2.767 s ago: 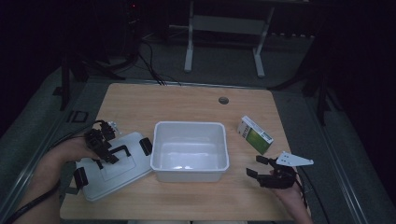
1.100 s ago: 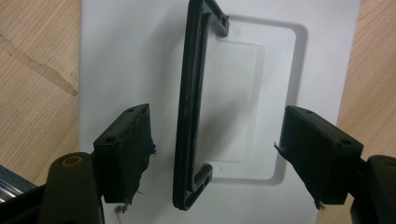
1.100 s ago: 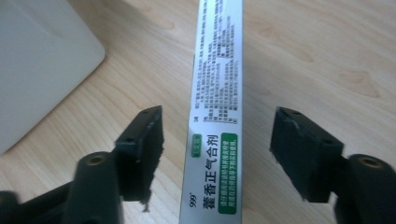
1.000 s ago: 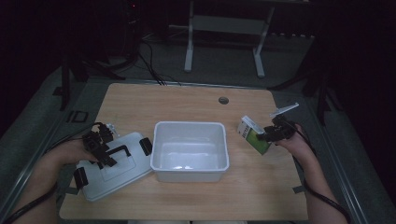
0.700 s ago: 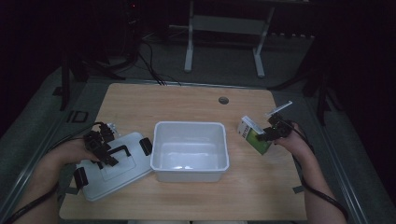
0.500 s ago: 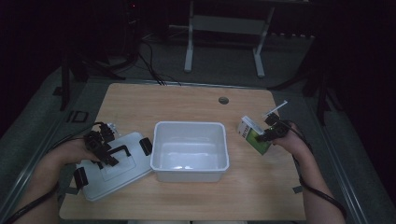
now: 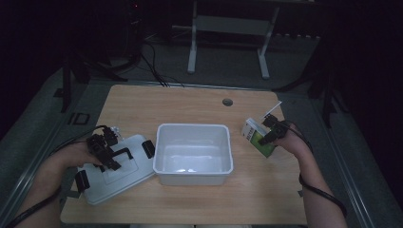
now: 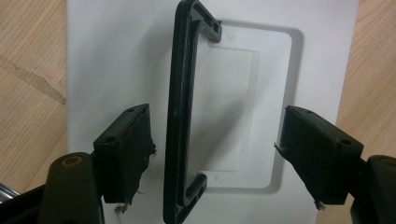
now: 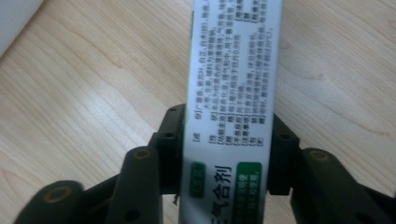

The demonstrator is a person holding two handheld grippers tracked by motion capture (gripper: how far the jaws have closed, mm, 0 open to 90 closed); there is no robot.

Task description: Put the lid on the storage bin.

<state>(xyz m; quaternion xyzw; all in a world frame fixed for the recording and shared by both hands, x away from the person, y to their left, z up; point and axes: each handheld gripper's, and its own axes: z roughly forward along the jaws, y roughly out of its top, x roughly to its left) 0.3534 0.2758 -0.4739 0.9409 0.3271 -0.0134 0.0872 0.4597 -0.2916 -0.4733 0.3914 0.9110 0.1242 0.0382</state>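
One small green-and-white carton (image 7: 258, 137) lies on the wooden table (image 7: 190, 104) just right of the white bin (image 7: 194, 153) — the right gripper (image 7: 267, 137) has just been closing on it, and its pads now press the carton's two long sides. Well apart, the left gripper (image 7: 105, 151) hovers over the white lid (image 7: 124, 176), jaws spread either side of the black handle (image 8: 180, 112), not touching it.

The table (image 7: 190, 102) looks like pale wood with a smooth, matt grain. The open bin (image 7: 194, 153) and its lid (image 8: 116, 56) look like white plastic, smooth and faintly glossy; the lid's handle (image 8: 180, 116) is black plastic. The box (image 9: 233, 70) looks like printed cardboard with a slight sheen. The fingers (image 8: 123, 149) carry matt black pads, frayed at the edges.
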